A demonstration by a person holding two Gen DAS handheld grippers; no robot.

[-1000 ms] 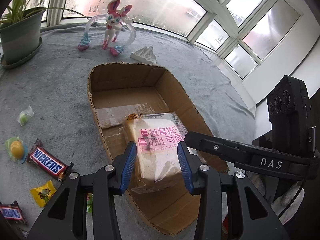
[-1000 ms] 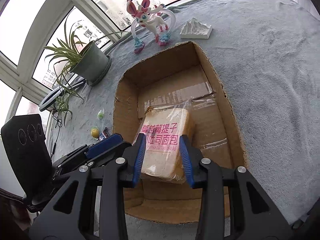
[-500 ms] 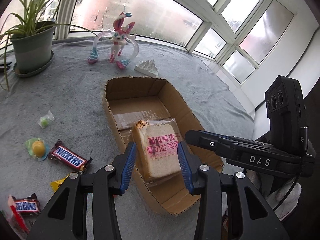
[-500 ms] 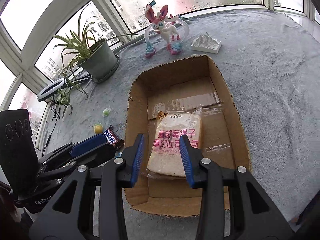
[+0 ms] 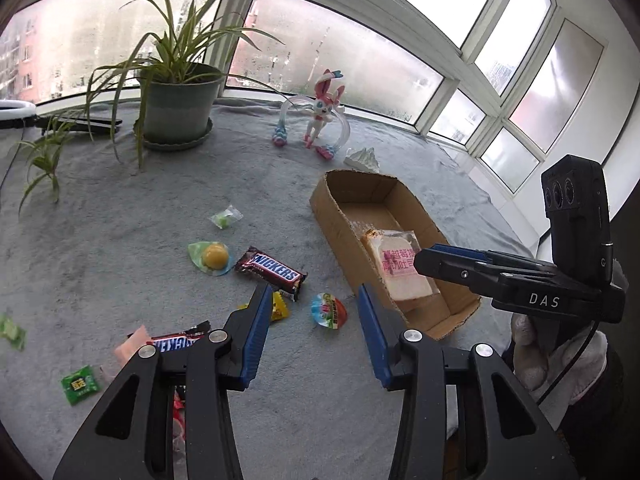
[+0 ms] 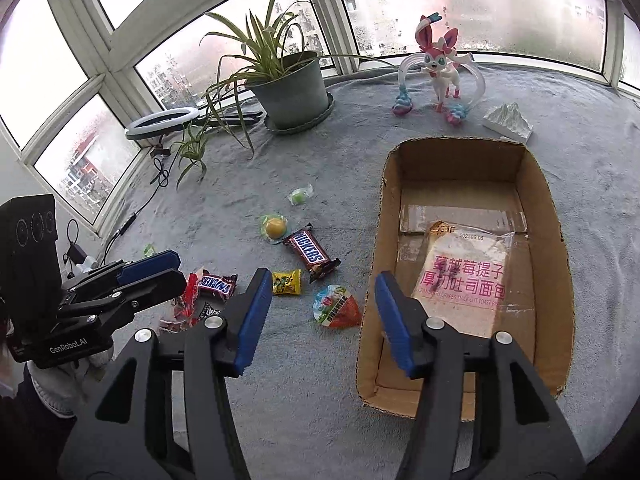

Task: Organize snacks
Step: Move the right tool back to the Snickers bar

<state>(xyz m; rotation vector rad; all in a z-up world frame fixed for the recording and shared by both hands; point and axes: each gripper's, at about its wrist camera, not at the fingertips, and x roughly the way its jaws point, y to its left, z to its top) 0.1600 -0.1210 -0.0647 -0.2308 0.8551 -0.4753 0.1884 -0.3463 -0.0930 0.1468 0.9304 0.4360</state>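
Low in each wrist view, both grippers are spread with nothing between the pads; the left gripper (image 5: 312, 336) and right gripper (image 6: 320, 316) have just been opening. Just beyond the right one lies a cone-shaped candy (image 6: 335, 307), probably the next pick: straddle it, then close. Further up at centre lies a Snickers (image 6: 311, 254). The bread (image 6: 464, 276) already rests in the box (image 6: 558, 240), at right.

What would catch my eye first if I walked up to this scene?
Probably the pink-and-white toy figure by the window, next to a potted plant. Nearer, an open cardboard box on the grey cloth holds one packet of bread, and loose snacks, among them a Snickers bar, lie scattered to its left.
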